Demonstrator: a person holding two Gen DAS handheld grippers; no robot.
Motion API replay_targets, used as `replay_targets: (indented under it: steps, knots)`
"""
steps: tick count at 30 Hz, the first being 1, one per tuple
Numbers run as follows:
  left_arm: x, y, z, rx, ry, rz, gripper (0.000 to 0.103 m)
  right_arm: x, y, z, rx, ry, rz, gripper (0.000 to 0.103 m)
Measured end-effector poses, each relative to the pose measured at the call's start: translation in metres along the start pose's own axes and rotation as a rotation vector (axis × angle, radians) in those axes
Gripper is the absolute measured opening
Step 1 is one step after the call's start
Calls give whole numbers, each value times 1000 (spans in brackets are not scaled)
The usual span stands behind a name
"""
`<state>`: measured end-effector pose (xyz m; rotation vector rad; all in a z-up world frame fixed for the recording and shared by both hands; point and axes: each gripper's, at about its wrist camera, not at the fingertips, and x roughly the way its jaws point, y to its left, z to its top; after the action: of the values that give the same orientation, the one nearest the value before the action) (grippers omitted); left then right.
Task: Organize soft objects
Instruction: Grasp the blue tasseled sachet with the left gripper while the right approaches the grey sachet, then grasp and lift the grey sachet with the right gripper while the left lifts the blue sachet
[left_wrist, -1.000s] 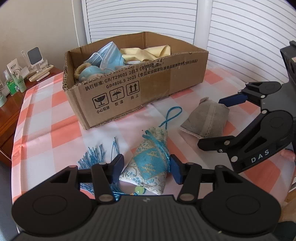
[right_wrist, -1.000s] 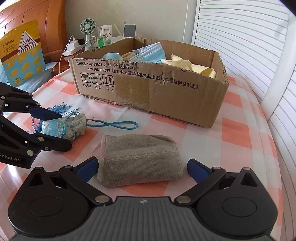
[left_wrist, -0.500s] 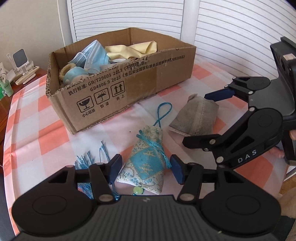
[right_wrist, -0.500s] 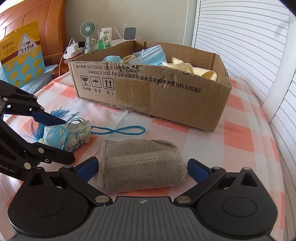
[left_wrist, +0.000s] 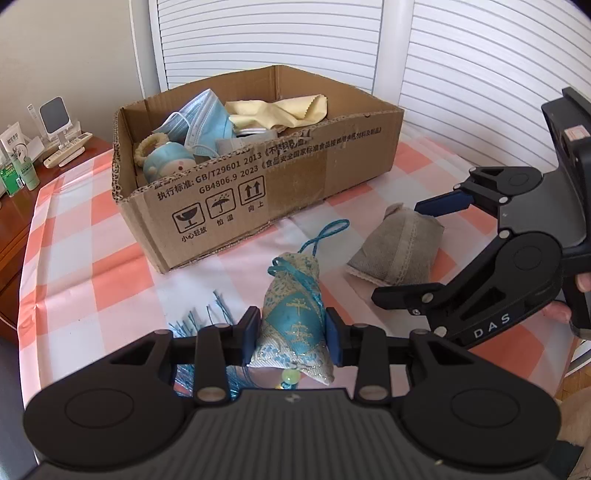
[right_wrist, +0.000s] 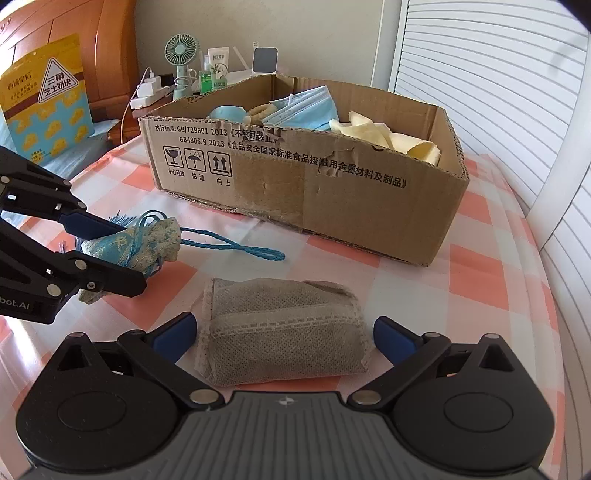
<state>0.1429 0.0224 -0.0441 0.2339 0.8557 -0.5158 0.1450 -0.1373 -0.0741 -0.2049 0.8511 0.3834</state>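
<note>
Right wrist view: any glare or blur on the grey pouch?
Right wrist view: grey pouch sharp and evenly lit, no glare; shutters bow from fisheye. Left wrist view: blue sachet sharp between the left gripper pads, shutters bright, nearly washed out.

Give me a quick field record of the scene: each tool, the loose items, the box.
left tool: shut on blue sachet, pads pressed against both its sides
right tool: open, pads on either side of grey pouch, not gripping
blue sachet: on the checked cloth, cord loop pointing toward the box
grey pouch: flat on the cloth, outside the box
box: open cardboard, upright, behind both items
box contents: face masks, yellow cloth, blue plush
</note>
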Motion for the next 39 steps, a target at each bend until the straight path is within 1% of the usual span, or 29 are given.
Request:
replay_targets:
  steps: [4, 9, 14, 18, 23, 25, 30, 35, 39]
  knots:
    - [10, -2, 0, 2, 26, 2, 38, 1, 3, 4, -22, 18, 2, 103]
    - [13, -2, 1, -5, 10, 7, 41, 1, 4, 7, -37, 25, 8, 99]
    - [16, 1, 5, -38, 1, -2, 37, -2, 2, 7, -16, 28, 24, 86]
    - [15, 2, 7, -53, -10, -1, 35, -6, 4, 8, -24, 28, 20, 76]
    - [11, 2, 8, -58, -17, 0, 35, -9, 7, 9, -35, 26, 6, 70]
    - [9, 2, 8, -59, -18, 4, 35, -12, 6, 9, -31, 19, 4, 65]
    - [4, -1, 9, -54, -6, 16, 35, -17, 5, 8, -34, 25, 4, 63]
    - [-2, -4, 9, -58, -16, 23, 35, -21, 3, 6, -19, 33, 18, 63]
    - [-9, -6, 10, -56, -25, 26, 35, -28, 4, 7, -23, 19, 15, 60]
